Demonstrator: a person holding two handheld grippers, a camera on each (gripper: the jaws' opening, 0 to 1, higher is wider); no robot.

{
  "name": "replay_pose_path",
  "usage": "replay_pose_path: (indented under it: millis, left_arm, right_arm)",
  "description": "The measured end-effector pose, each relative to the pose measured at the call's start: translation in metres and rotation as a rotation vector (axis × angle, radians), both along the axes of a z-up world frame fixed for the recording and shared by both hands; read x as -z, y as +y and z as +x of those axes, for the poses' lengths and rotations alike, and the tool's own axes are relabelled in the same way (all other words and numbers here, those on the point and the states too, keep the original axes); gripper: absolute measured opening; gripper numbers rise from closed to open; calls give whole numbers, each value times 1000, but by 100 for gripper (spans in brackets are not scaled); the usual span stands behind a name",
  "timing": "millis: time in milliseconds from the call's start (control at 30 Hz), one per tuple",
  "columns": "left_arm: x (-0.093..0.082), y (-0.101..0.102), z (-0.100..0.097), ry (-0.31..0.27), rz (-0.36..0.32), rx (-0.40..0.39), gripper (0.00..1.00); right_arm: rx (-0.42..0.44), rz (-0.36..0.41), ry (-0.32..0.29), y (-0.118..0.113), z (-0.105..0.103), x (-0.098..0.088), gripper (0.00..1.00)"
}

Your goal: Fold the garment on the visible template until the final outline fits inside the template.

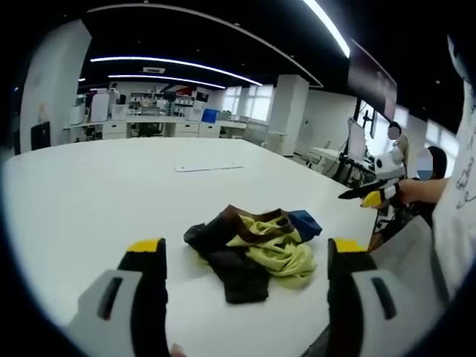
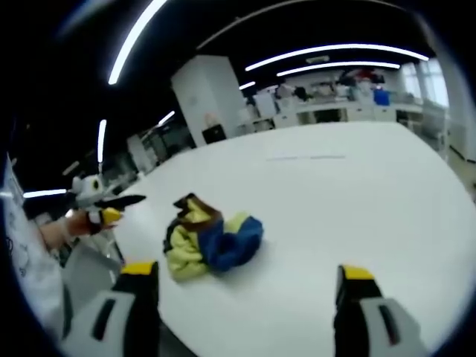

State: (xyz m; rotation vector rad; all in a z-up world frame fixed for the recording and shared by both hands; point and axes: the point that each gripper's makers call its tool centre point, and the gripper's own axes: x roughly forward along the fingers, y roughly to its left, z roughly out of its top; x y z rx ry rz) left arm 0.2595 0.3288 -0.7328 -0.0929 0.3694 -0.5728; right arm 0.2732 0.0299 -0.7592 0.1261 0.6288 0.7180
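Garment (image 1: 256,249) lies crumpled in a heap on the white bench (image 1: 111,193), a tangle of yellow-green, dark brown and blue cloth. A faint pale outline, possibly the template (image 1: 209,168), shows on the bench well beyond the garment. The left claw (image 1: 247,271) stands wide with the heap just ahead, between its yellow-tipped jaws. The right claw (image 2: 242,286) is also wide, holding nothing, with the garment (image 2: 212,238) ahead and nearer its left jaw. The step in hand looks like the first pick. Before any fold, the heap wants opening out flat. Each claw should probably take a separate outer edge of the garment, not the middle of the bundle, then lift and spread apart gently so the layers untangle. A grab on several layers at once would likely keep it bunched.
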Motion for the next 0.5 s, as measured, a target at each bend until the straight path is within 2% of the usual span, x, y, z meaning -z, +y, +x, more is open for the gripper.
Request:
replay_pose_path:
  millis: [67,500]
  left_arm:
    - [1,-2,3,3,10,10,83]
    - [7,-13,20,22,68,62,73]
  right_arm:
    - [-11,-18,6,0,0,3,95]
    - [-37,-41,9,6,8,5,92]
